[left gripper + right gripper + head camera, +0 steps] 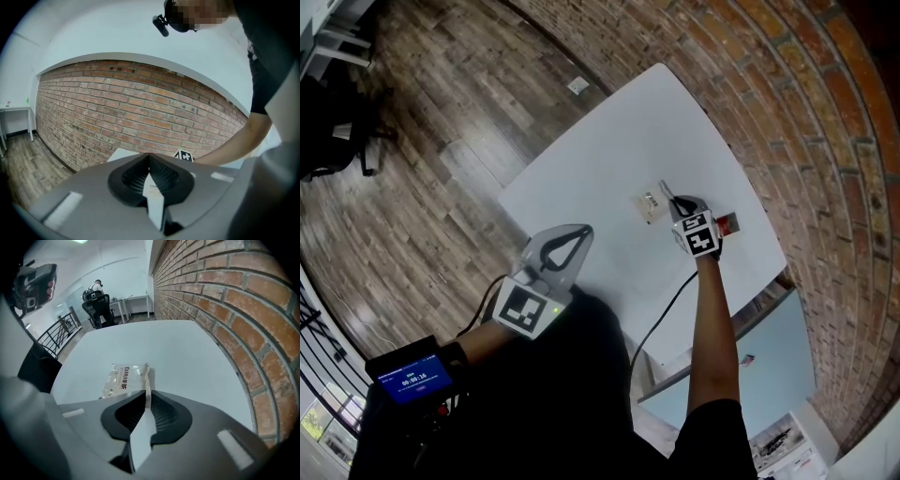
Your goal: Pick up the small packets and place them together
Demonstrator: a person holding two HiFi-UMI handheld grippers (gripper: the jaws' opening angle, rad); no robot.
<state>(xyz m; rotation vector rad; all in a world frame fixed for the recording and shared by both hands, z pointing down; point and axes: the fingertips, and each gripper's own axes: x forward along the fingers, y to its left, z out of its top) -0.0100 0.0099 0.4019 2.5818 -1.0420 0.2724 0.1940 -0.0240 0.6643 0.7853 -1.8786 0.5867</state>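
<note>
Arm outstretched, right hand-held gripper [666, 194] steeply down, jaws parted round packet [146, 380]; left hand-held gripper [580, 233] level, pinching second packet [153, 188].

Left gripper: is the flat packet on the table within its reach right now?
Likely not: left gripper is shut on another packet. Open table leads to the flat packet, beside the right gripper.
</note>
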